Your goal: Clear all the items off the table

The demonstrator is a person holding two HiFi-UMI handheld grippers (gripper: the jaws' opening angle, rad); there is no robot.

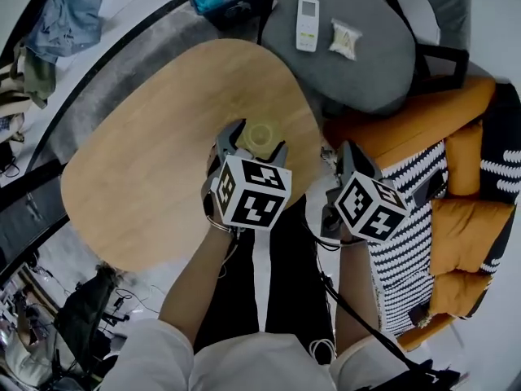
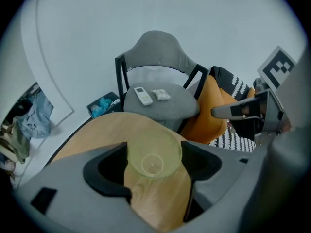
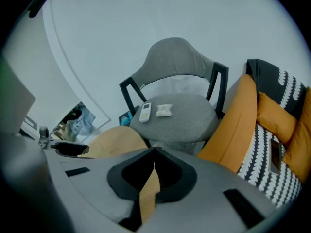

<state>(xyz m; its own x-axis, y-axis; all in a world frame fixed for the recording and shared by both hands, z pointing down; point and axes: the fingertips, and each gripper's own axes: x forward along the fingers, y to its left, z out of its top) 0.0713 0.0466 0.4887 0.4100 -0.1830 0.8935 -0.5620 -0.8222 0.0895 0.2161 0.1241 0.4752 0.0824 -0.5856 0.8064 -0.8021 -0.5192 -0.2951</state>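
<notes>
One item is left on the pale rounded wooden table (image 1: 138, 169): a translucent yellow-green plastic cup (image 2: 154, 155), standing toward the tabletop's 3 o'clock edge in the head view. The left gripper (image 1: 256, 143) has its jaws part-way closed around the cup, one at 9 and one at 3 o'clock, and they seem to touch the wall on both sides, though how hard they press is unclear. The right gripper (image 3: 154, 152), off the table at the cup's 4 o'clock, has its jaws closed together on nothing.

I judge the cup light, thin-walled and smooth. It would flex or slip under a hard squeeze, so a gentle hold low on the wall suits it. A white remote control (image 1: 307, 24) and a small clear packet (image 1: 344, 39) lie on the grey padded chair (image 1: 358, 72) at the cup's 1 o'clock
</notes>
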